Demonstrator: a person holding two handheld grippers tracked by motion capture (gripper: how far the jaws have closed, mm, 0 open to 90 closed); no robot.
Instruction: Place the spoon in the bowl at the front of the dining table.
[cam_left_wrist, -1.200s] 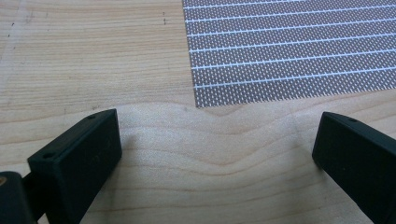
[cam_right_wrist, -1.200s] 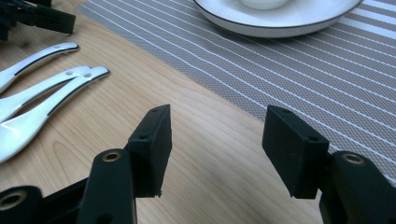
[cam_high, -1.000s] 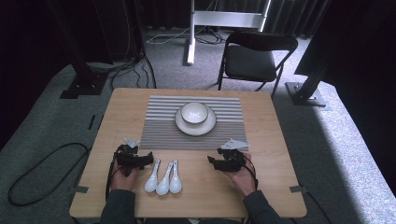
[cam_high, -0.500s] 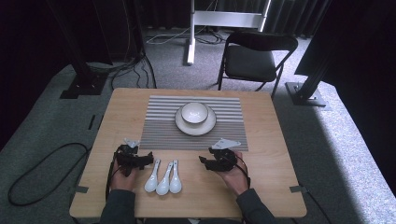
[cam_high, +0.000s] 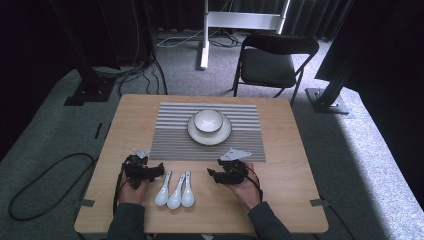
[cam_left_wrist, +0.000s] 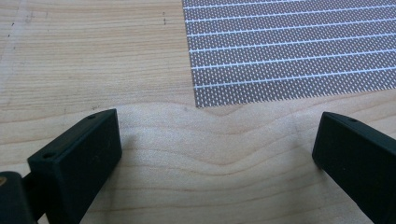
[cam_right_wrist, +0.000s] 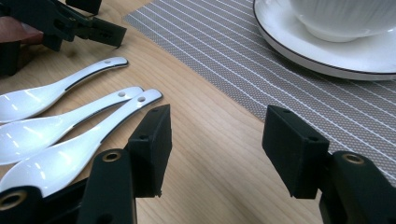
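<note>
Swinging leftward since a second ago, the right gripper (cam_high: 212, 173) has turned from the mat's corner toward the three glossy white ceramic soup spoons (cam_high: 175, 186) lying side by side on the pale wooden table (cam_high: 295, 165) — a sign, I judge, that a spoon is the target, likely bound for the white ribbed bowl (cam_high: 208, 120) on its dark-rimmed white plate (cam_high: 197, 134) atop the grey striped woven placemat (cam_high: 170, 131). Its jaws stand wide apart, empty, just beside the nearest spoon (cam_right_wrist: 70, 154). The left gripper (cam_high: 156, 169) has stayed put — jaws spread wide too, gripping nothing, over bare wood.
</note>
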